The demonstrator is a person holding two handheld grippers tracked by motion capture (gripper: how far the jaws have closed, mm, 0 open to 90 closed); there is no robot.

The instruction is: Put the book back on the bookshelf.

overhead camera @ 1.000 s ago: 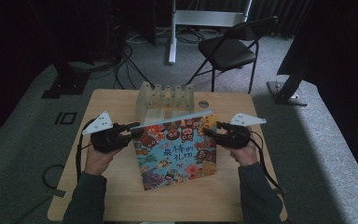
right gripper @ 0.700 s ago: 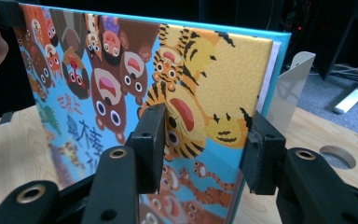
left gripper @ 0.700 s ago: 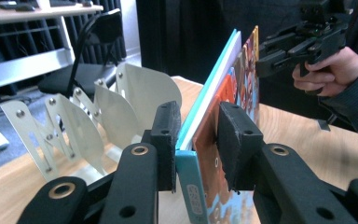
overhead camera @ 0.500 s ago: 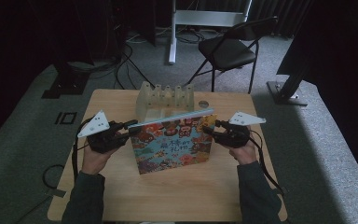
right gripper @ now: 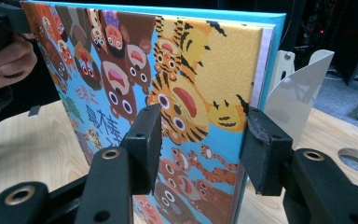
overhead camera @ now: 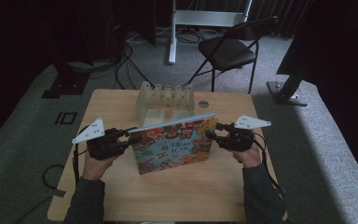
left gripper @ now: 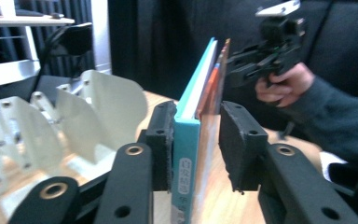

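Right now your left gripper (overhead camera: 129, 138) reaches in from the spine end of the picture book (overhead camera: 175, 147), and in the left gripper view its two black jaws sit either side of the teal spine (left gripper: 185, 154). One pad lies against the back cover, while the other stands a little off the front cover, so the grip is loose; these jaws have just been opening with the book between them. Your left hand (overhead camera: 95, 161) holds the gripper body close behind, above the wooden table (overhead camera: 121, 196).

Across from it, your right gripper (overhead camera: 213, 133) meets the book's opposite end. In the right gripper view the jaws straddle the page edge (right gripper: 265, 65) with a clear gap at each pad, one in front of the tiger-covered front and one behind the back cover; they too have just been opening around the book. Your right hand (overhead camera: 249, 156) sits just behind that gripper.

Between the two grippers the book stands on its long edge, cover towards you, top tilted away. Just beyond it, past both sets of jaws, stands the pale slotted rack (overhead camera: 164, 100), near the book's back.
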